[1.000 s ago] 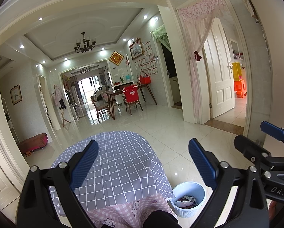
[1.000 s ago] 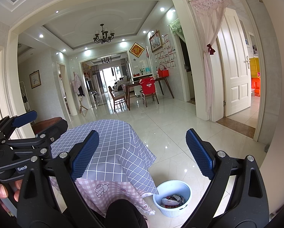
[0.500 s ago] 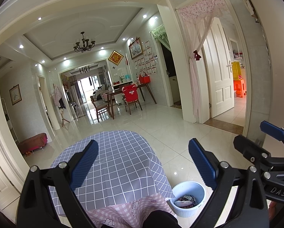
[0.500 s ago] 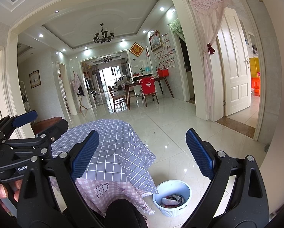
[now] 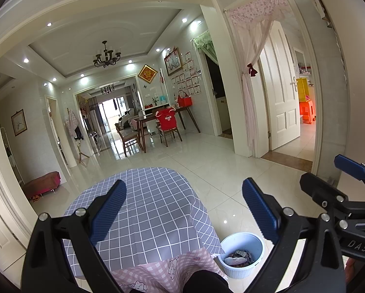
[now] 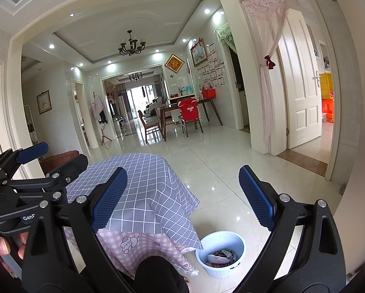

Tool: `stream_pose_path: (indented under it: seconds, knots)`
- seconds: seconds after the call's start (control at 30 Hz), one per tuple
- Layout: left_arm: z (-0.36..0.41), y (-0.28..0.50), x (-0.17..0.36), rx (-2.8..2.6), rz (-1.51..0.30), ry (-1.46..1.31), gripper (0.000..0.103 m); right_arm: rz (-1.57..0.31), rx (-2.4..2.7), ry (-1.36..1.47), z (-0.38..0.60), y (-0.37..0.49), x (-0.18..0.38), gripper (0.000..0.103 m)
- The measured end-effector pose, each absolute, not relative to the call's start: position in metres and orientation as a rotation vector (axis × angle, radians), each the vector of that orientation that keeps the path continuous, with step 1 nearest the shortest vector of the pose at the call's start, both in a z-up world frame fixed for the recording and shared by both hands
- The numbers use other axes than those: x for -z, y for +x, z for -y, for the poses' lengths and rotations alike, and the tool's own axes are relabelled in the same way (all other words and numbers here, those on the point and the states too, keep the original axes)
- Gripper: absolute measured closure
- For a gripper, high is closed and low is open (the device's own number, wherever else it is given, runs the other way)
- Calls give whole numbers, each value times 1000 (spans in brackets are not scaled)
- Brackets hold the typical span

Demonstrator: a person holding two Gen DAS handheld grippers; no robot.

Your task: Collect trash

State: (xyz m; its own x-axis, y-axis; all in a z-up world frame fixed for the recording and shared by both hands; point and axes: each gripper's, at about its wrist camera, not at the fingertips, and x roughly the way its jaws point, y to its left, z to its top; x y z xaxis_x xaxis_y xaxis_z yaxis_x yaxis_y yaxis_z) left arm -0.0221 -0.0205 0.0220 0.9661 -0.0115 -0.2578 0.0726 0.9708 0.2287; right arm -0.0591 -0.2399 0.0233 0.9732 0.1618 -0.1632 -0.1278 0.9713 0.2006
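The covered table (image 5: 145, 207) serves as the landmark here: a grey checked cloth lies over it, with a pink patterned cloth (image 6: 138, 244) hanging below at its near edge. To the table's left in the right wrist view, the left gripper (image 6: 57, 161) is raised above the near-left corner, its blue-padded fingers spread wide with nothing between them. Over the table's near edge, the right gripper (image 6: 182, 195) hangs with jaws wide apart and nothing held. Just right of the table's near corner, on the glossy tiled floor (image 5: 231, 171), stands a white trash bin (image 5: 242, 254), touching the cloth's hem. Crumpled trash (image 6: 220, 256) lies inside the bin. Beyond the table's far side stands a dining table (image 5: 162, 117) with chairs.
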Motion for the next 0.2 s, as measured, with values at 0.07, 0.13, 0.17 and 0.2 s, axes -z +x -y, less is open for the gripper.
stream_pose_path:
  seconds: [0.07,0.13,0.17,0.2]
  knots:
    - [20,-22,-20,44,-263,237,9,-181,-147,191,240,-59,-24,12]
    - [18,-21,-14,41,-271,239,9,-183,-146,192,241,-58,-23,12]
    - [17,-20,-12,39,-276,241,9,-186,-146,193,242,-58,-23,12]
    - [16,-18,-9,38,-281,241,9,-190,-145,195,243,-57,-21,12]
